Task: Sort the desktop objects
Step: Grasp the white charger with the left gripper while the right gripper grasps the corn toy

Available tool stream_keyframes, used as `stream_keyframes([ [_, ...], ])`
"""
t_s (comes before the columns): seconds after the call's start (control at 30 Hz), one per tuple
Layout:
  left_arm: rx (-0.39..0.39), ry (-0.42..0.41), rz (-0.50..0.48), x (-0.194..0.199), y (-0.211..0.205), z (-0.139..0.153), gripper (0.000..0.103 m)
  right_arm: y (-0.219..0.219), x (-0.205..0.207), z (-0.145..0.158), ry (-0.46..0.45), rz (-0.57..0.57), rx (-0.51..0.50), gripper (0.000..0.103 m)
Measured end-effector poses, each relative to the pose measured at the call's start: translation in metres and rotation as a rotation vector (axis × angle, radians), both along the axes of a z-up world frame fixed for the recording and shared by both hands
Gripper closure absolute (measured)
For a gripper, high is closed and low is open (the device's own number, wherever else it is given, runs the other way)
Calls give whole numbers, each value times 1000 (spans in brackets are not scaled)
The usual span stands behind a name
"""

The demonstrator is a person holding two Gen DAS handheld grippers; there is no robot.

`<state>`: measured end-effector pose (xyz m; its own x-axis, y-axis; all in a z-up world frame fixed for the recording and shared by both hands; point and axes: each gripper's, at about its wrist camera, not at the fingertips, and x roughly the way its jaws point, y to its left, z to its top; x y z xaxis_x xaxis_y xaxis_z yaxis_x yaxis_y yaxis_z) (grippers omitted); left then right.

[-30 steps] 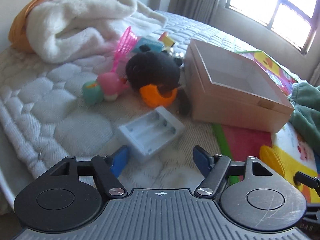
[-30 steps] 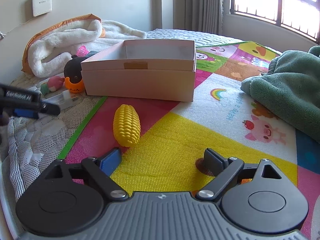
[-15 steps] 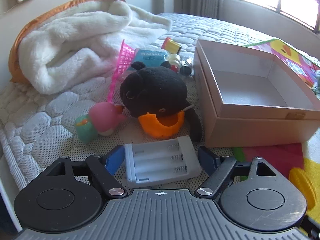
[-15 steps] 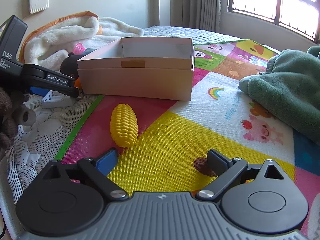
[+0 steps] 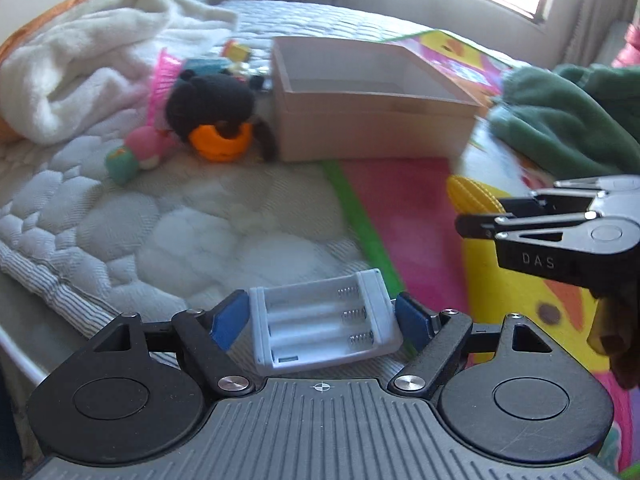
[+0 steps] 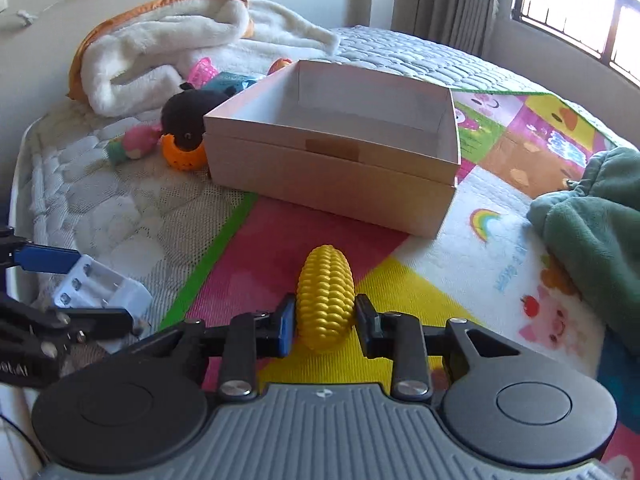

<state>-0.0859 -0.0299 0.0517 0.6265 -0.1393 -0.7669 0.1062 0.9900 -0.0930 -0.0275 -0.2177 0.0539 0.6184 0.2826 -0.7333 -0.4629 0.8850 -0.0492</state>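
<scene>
My left gripper (image 5: 322,314) is shut on a white battery holder (image 5: 324,322) and holds it above the quilted mattress; the holder also shows in the right wrist view (image 6: 102,290). My right gripper (image 6: 325,320) is shut on a yellow toy corn cob (image 6: 326,294) on the play mat; the cob also shows in the left wrist view (image 5: 472,194). An open, empty pink cardboard box (image 6: 344,172) stands beyond the corn. A black plush toy (image 5: 212,102) with an orange piece (image 5: 220,144) lies to the left of the box.
A pink and green toy (image 5: 134,154), a pink basket (image 5: 160,80) and several small items lie by the plush. A white blanket (image 5: 80,68) is at back left. A green blanket (image 6: 592,236) lies at right. The colourful play mat (image 6: 500,272) covers the right side.
My left gripper closed on the battery holder, lifted it and drew back from the toys. My right gripper moved forward and closed on the corn cob.
</scene>
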Motion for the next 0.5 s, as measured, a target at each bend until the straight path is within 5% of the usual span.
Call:
stream_keyframes([
  [0.33,35,-71,-95,-6,-55,-10,19,-44,-66,-2,14,11,-61,73],
  [0.5,40,-53,-96,-7,-58,-11,14,-50,-78,-5,-9,10,-121,60],
])
